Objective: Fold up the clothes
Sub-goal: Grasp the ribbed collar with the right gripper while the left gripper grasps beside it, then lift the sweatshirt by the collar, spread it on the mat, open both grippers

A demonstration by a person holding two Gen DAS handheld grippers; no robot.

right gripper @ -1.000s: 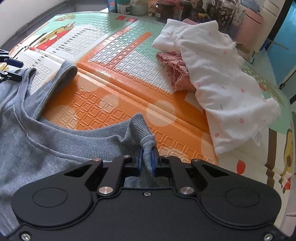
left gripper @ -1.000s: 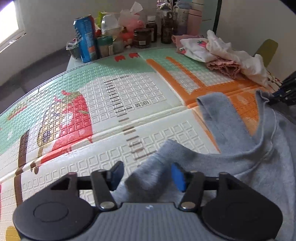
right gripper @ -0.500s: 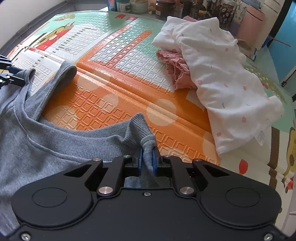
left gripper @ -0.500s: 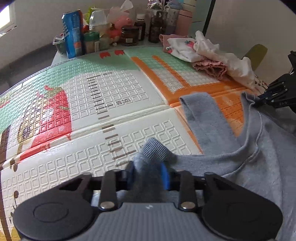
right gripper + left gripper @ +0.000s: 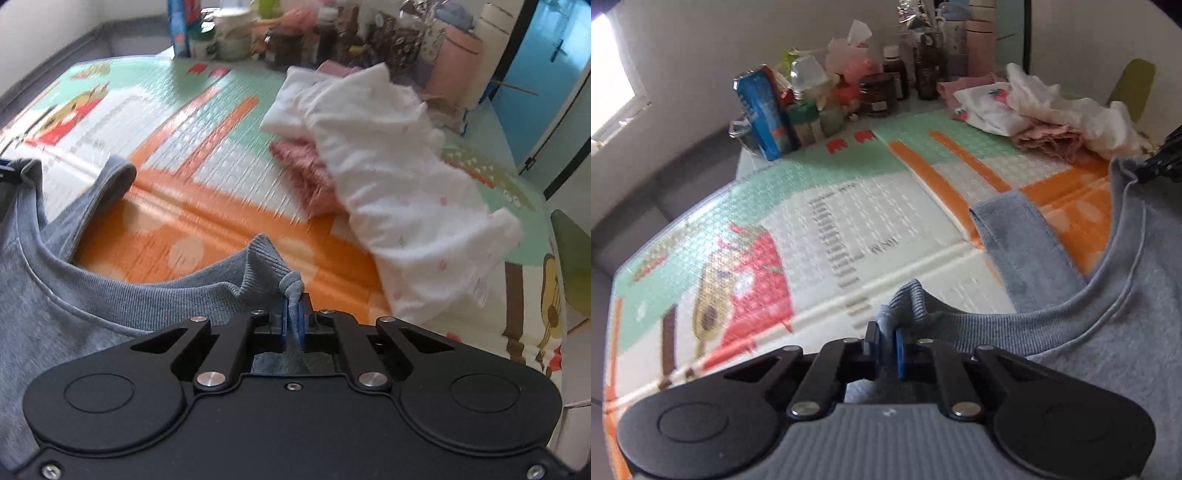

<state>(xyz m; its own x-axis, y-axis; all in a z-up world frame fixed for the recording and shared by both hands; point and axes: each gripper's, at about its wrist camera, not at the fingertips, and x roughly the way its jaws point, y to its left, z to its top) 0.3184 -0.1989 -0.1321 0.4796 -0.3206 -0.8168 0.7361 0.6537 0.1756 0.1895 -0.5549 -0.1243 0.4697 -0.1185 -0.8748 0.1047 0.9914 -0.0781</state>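
Grey sweatshirt, spread over the orange and white panels of the play mat that covers the tabletop, ribbed collar toward the cameras. We see our left gripper with its jaws pressed together on a bunched fold of the collar at one shoulder, and our right gripper with its jaws likewise clamped on a pinch of ribbed collar at the other shoulder. One sleeve lies loose on the mat between the two grips. Beyond the sweatshirt, well apart from it, a white patterned garment rests partly over a pink garment. Jars and bottles and a blue can crowd the far edge.
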